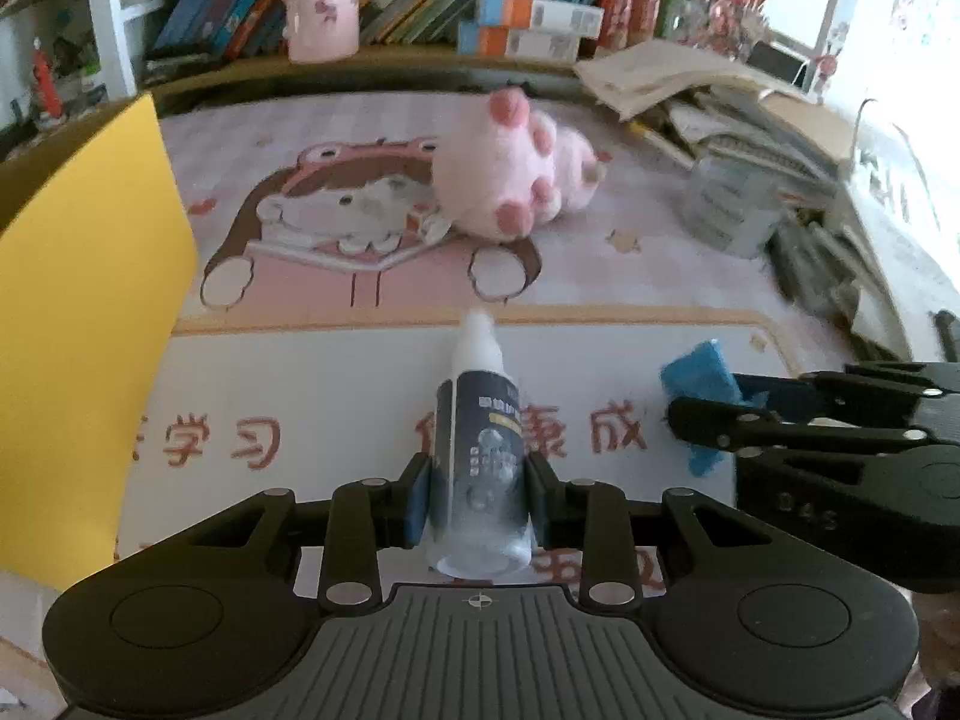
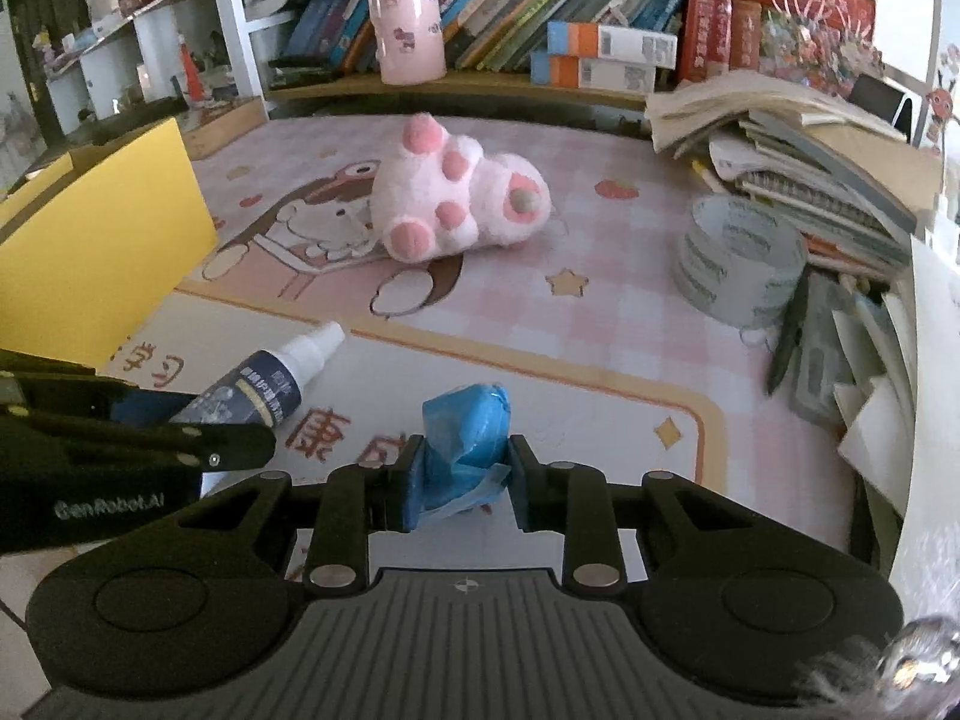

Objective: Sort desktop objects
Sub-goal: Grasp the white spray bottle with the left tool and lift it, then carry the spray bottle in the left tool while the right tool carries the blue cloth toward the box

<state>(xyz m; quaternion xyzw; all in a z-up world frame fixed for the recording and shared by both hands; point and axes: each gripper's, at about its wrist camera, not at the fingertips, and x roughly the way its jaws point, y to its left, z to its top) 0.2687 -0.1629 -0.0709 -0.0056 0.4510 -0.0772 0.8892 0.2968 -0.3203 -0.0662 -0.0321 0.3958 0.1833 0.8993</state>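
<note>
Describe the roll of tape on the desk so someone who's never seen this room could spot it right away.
Start at the pink cartoon desk mat and go to its right edge, beside the messy pile of notebooks. The tape roll sits there, well right of the pink plush toy. It is the only wide grey ring with a hollow middle.

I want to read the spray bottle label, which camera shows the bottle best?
The left wrist view: the spray bottle sits centred, label facing up, in the left gripper. The right wrist view shows it at the side, partly hidden.

Crowded bookshelf (image 2: 540, 18) behind pink desk mat (image 2: 630, 324)
</note>
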